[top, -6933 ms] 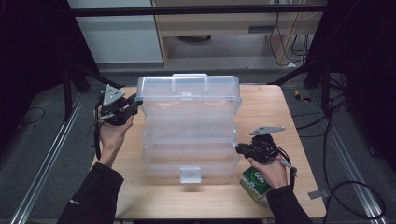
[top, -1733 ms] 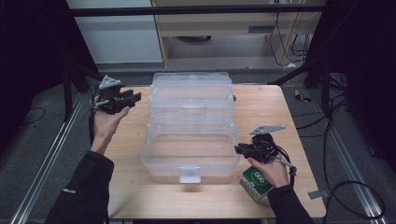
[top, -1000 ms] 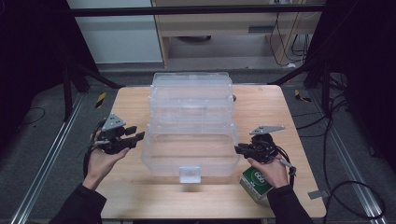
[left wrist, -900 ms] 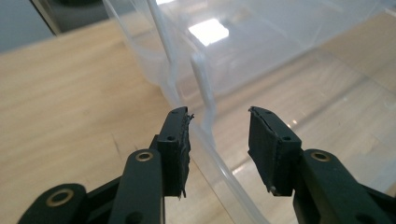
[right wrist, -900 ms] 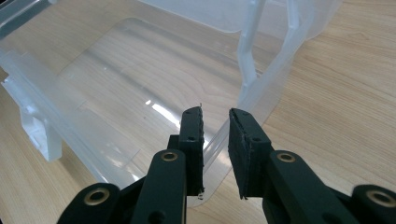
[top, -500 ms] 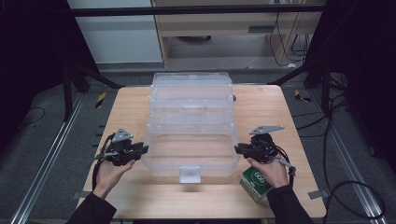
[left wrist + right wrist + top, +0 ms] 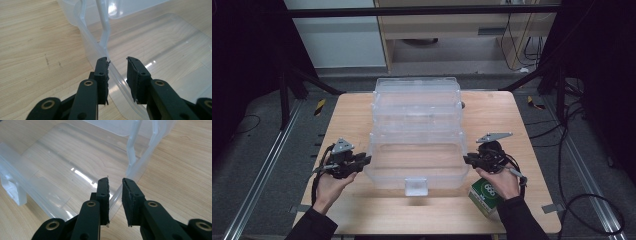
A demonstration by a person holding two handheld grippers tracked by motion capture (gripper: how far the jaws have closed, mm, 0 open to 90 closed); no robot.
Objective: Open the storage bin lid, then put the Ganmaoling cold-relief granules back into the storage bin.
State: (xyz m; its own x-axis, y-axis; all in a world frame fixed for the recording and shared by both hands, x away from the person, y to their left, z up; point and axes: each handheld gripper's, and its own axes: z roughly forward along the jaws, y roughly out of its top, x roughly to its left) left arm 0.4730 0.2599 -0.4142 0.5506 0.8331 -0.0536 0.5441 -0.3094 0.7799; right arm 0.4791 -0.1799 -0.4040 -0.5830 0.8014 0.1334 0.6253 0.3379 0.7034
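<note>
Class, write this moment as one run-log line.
left hand-held gripper: jaws astride clear box left wall, just closing | right hand-held gripper: astride right wall | green carton: untouched

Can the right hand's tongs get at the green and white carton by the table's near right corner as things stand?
Probably not without letting go first. The right tongs straddle the right rim of the clear plastic storage box, and the green and white carton sits right under that hand, behind the jaws. Nothing else blocks it.
</note>
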